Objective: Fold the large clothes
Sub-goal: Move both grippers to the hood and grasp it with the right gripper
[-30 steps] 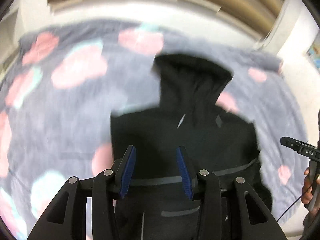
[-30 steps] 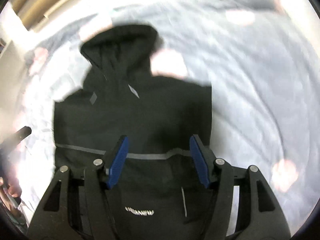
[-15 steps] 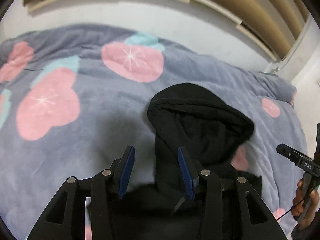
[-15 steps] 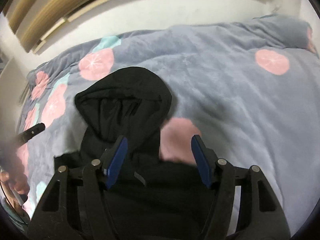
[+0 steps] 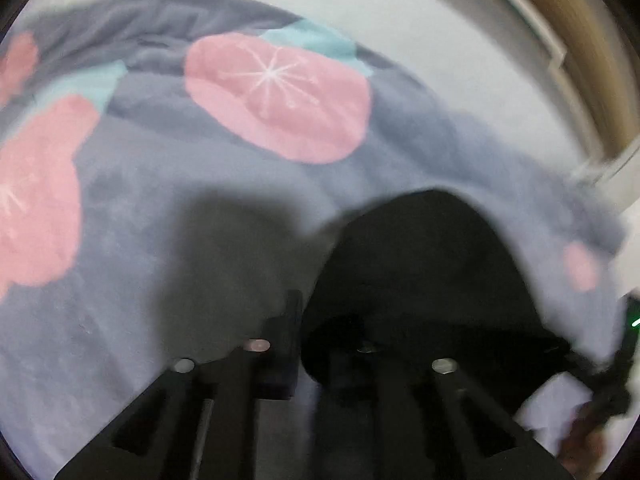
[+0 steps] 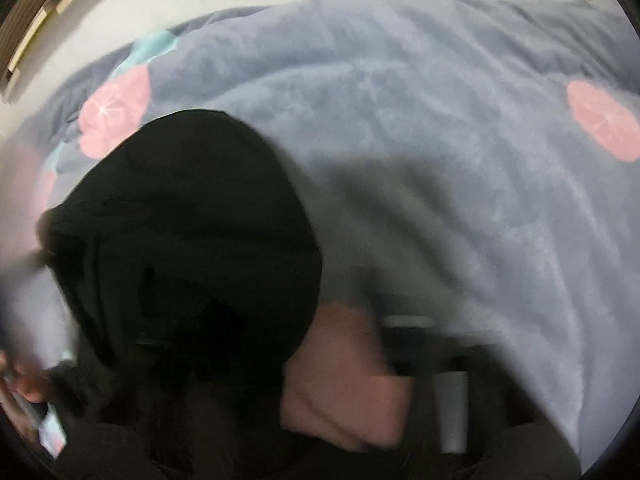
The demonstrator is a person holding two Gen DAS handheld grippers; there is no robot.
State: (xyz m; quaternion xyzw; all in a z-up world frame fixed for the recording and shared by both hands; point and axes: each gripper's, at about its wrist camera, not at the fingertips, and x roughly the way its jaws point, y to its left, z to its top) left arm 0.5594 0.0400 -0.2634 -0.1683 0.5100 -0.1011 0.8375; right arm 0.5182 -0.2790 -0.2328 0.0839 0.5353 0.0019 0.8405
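A black hooded jacket lies on a grey-blue blanket. In the left wrist view its hood [image 5: 424, 264] fills the lower right, right in front of my left gripper [image 5: 320, 344], whose right finger is lost against the black cloth. In the right wrist view the hood [image 6: 192, 240] fills the lower left. My right gripper [image 6: 304, 360] is low against the jacket; the frame is blurred and its fingers barely show. I cannot tell whether either gripper is open or shut.
The blanket [image 5: 140, 240] carries pink and teal fruit prints [image 5: 280, 96] and spreads to the right in the right wrist view [image 6: 460, 184]. A white wall [image 5: 400, 8] stands behind the bed. The other hand shows at each frame's edge [image 5: 588, 424].
Both grippers have moved forward and down, from over the jacket's body to its hood. The hood now looms close, and both views are blurred by motion.
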